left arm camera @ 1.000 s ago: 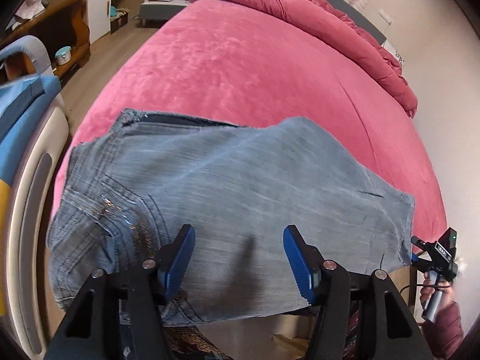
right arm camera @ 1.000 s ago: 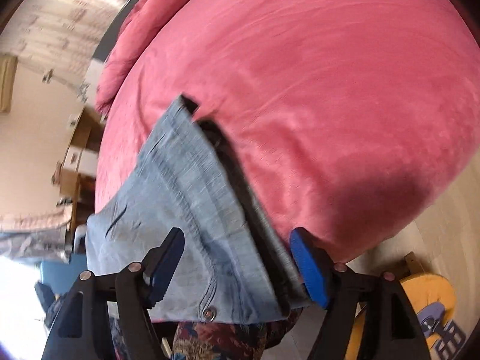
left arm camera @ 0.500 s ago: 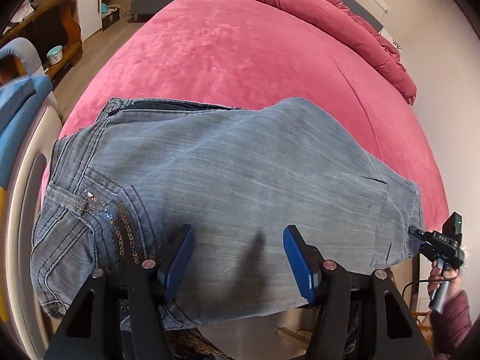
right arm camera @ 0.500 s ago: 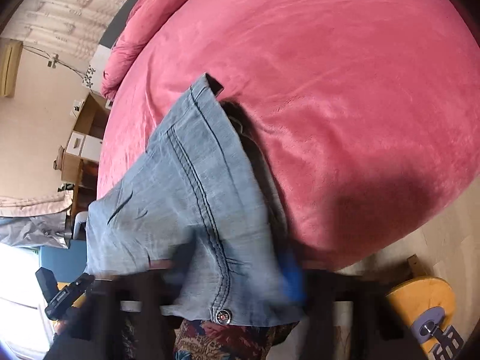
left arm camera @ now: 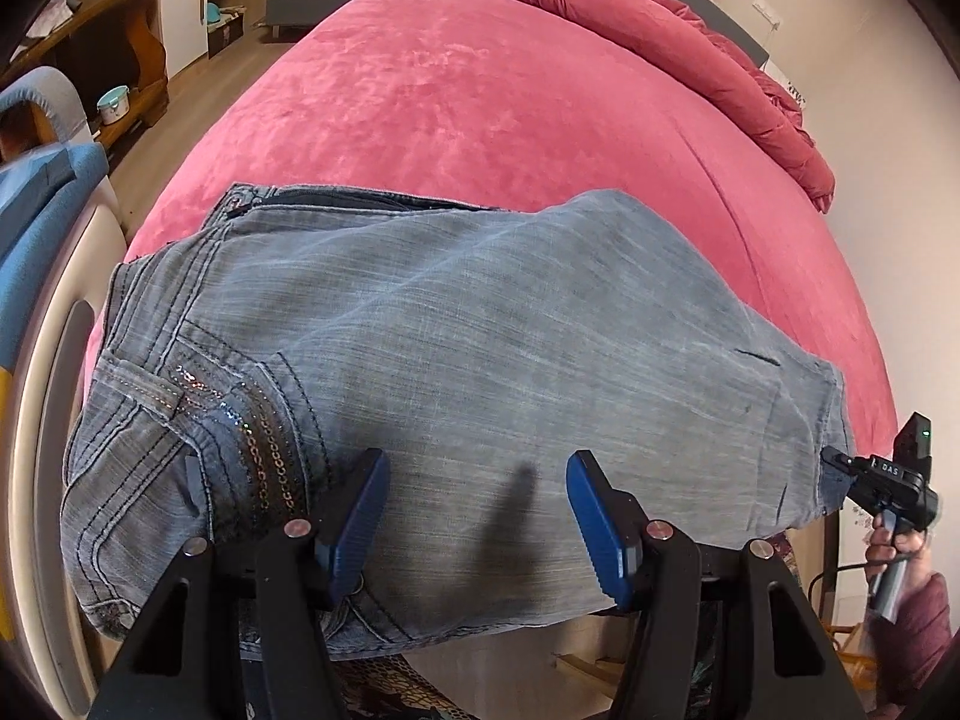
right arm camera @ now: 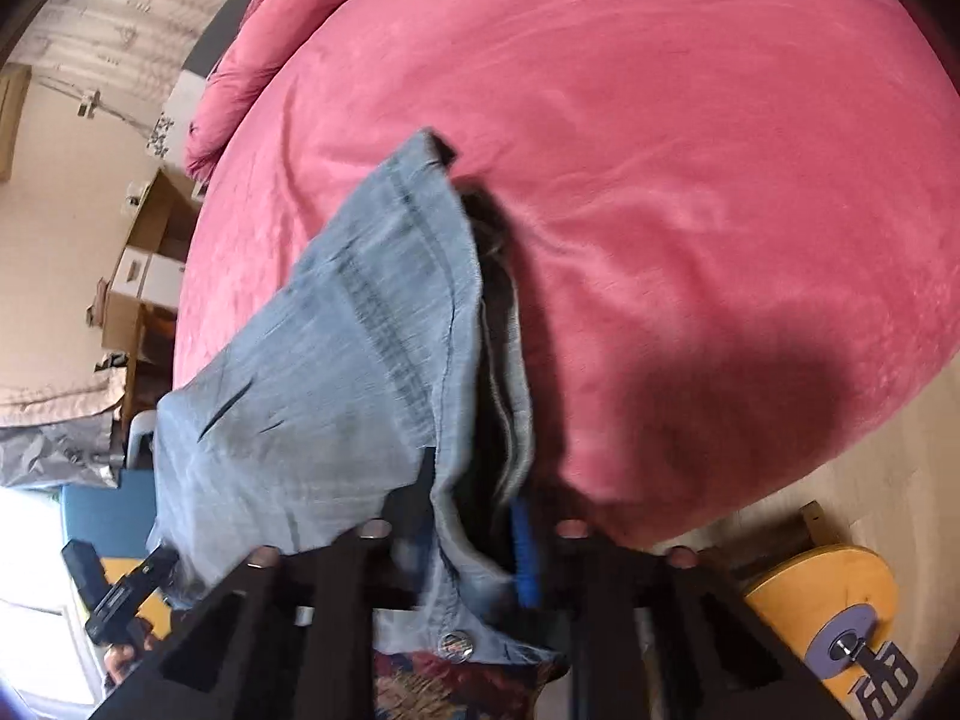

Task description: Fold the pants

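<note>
Folded light-blue jeans (left arm camera: 480, 330) lie across the near end of a pink bed (left arm camera: 480, 90), with the sequinned pocket and waistband at the left. My left gripper (left arm camera: 474, 498) hovers open over their near edge, with nothing between its blue pads. My right gripper (left arm camera: 831, 462), held by a hand in a dark red sleeve, pinches the right end of the jeans. In the right wrist view the jaws of the right gripper (right arm camera: 474, 534) are closing on bunched denim layers (right arm camera: 360, 330), just above a metal button (right arm camera: 456, 642). The left gripper (right arm camera: 150, 567) shows at the lower left.
A rolled pink duvet (left arm camera: 660, 12) lies along the head of the bed. A blue and cream chair (left arm camera: 42, 228) and wooden shelves (left arm camera: 120, 60) stand at the left. Cardboard boxes (right arm camera: 144, 276) sit by the wall. A yellow round board (right arm camera: 828, 594) lies on the floor.
My right gripper came up to the right end of the jeans and its wide jaws closed on the denim, bunching and lifting it. The left gripper stayed open over the near edge.
</note>
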